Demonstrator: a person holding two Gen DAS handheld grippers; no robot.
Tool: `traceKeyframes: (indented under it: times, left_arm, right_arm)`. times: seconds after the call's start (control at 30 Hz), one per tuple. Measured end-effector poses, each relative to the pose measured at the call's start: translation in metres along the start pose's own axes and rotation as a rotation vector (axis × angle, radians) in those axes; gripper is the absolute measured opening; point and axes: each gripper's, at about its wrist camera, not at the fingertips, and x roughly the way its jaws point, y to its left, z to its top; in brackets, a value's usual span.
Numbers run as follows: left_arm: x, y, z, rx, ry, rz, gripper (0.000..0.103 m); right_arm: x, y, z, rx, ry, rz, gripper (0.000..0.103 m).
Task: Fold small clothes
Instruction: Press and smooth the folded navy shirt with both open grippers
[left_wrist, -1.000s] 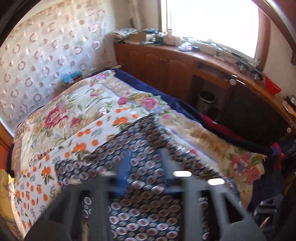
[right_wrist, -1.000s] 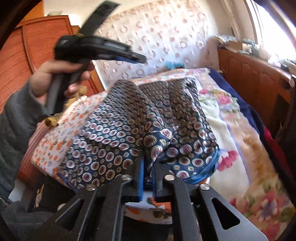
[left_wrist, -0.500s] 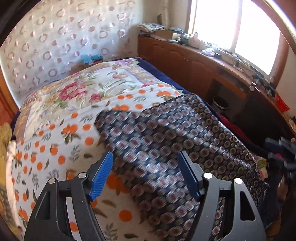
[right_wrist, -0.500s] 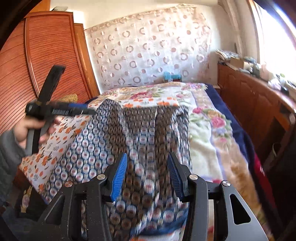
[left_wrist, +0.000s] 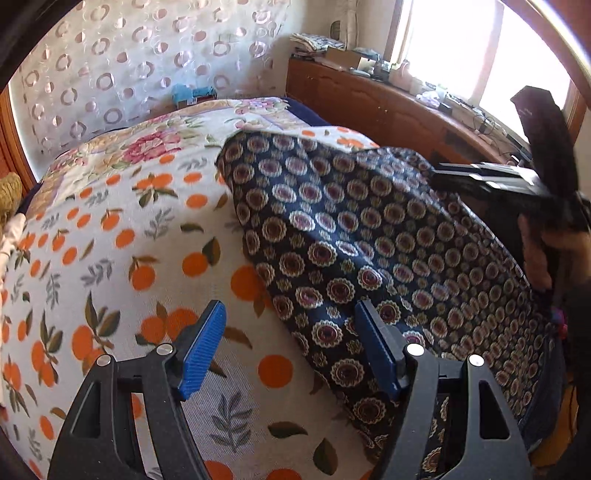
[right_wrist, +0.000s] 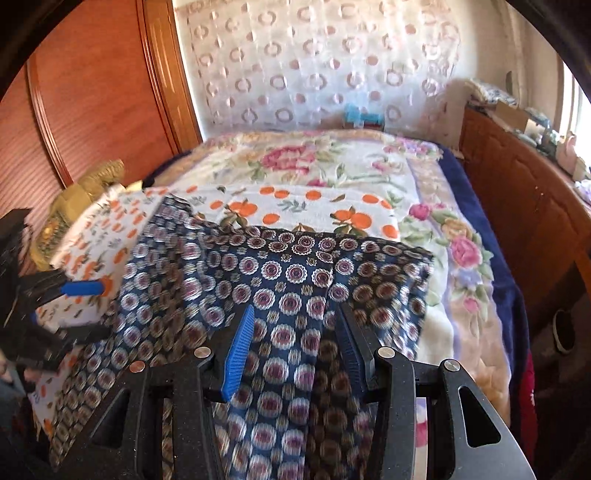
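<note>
Navy fabric: a dark blue garment printed with small round maroon-and-cream medallions (left_wrist: 369, 236) is laid on a white cloth with orange fruit and leaf print (left_wrist: 122, 258), which covers the near part of a floral bedspread (right_wrist: 332, 162).
Change: a second ago the garment was pinched in both tools and lifted into a hump; it has since been let go and now lies spread and nearly flat.
Left gripper (left_wrist: 291, 347): its jaws have just been opening and now stand wide; nothing is held (the right blue pad hangs over the garment's near left edge, the left pad over the orange-print cloth).
Right gripper (right_wrist: 295, 347): its jaws have just been opening and are parted about halfway; the fabric is seen below the gap, not pinched between the pads, though the view is blurred.
Meaning for the task: one fold appears to have been laid down and released, so the next grasp can be chosen; how many folds remain cannot be told.
Long axis: in the right wrist view the garment runs from near to far along the bed, its far edge lying roughly square across the orange-print cloth.
Position: it sits towards the near right of the cloth in the left wrist view, its near part draping over the bed's edge.
</note>
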Motion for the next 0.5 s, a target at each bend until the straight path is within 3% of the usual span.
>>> traceKeyframes:
  times: [0.4, 0.47, 0.5]
  left_arm:
    - [0.007, -0.004, -0.015, 0.022, -0.027, 0.008, 0.076]
    - [0.008, -0.006, -0.017, 0.033, -0.023, 0.018, 0.078]
    - [0.008, -0.006, -0.017, 0.04, -0.019, 0.023, 0.079]
  right_arm:
    - [0.055, -0.008, 0.036, 0.055, 0.117, 0.026, 0.047]
    - [0.057, -0.005, 0.032, 0.033, 0.122, 0.05, 0.027]
    - [0.057, -0.002, 0.032, 0.013, 0.123, 0.049, 0.022]
